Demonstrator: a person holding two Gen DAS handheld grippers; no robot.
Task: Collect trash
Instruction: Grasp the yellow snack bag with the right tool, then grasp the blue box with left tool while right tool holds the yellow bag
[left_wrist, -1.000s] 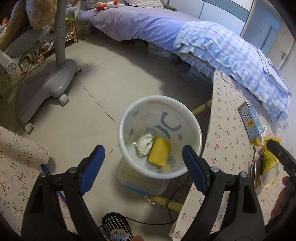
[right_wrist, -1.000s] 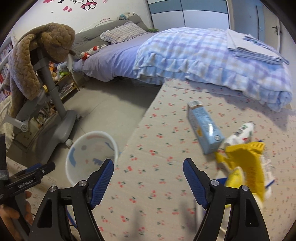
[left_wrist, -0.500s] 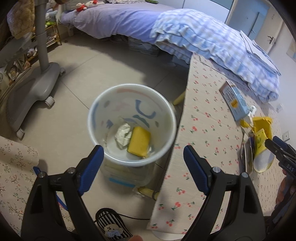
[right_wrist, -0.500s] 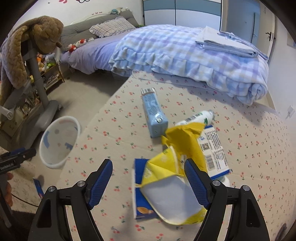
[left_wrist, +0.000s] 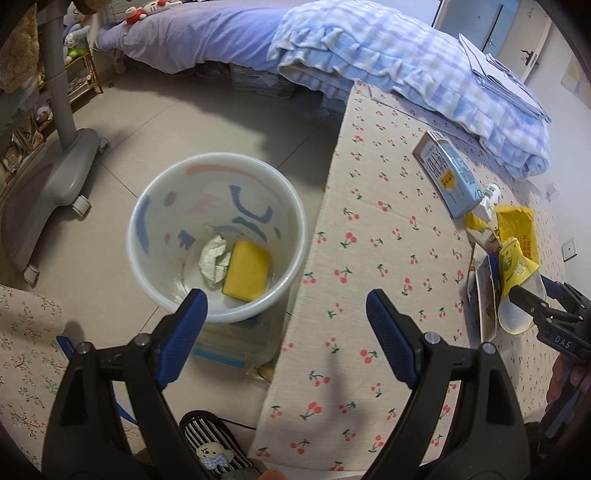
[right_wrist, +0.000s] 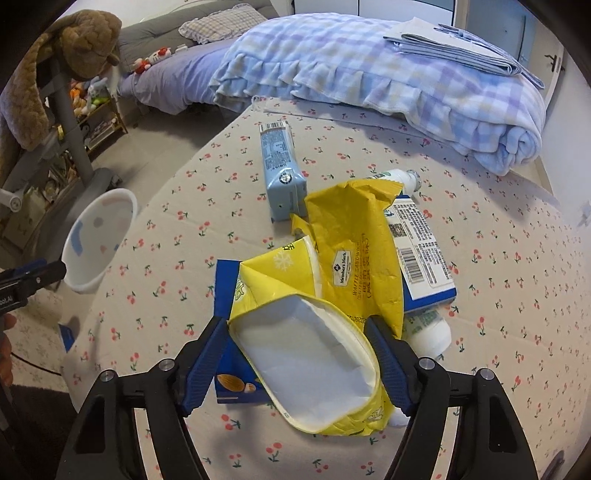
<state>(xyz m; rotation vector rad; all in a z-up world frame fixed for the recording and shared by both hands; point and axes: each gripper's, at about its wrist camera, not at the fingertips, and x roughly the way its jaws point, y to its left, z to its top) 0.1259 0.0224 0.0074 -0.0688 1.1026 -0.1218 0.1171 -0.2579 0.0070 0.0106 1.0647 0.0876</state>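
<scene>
Right gripper (right_wrist: 297, 354) jaws spread, flanking open mouth of crumpled yellow bag (right_wrist: 314, 332), white-lined, atop table (right_wrist: 517, 295) litter; contact unclear. Left gripper (left_wrist: 286, 332) jaws wide apart, empty; white bin (left_wrist: 218, 236) just ahead-left holding yellow sponge (left_wrist: 247, 275), paper wad (left_wrist: 214, 258)

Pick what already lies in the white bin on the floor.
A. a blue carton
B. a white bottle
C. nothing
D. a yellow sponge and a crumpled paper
D: the left wrist view shows a yellow sponge beside a crumpled paper at the bottom of the bin.
</scene>
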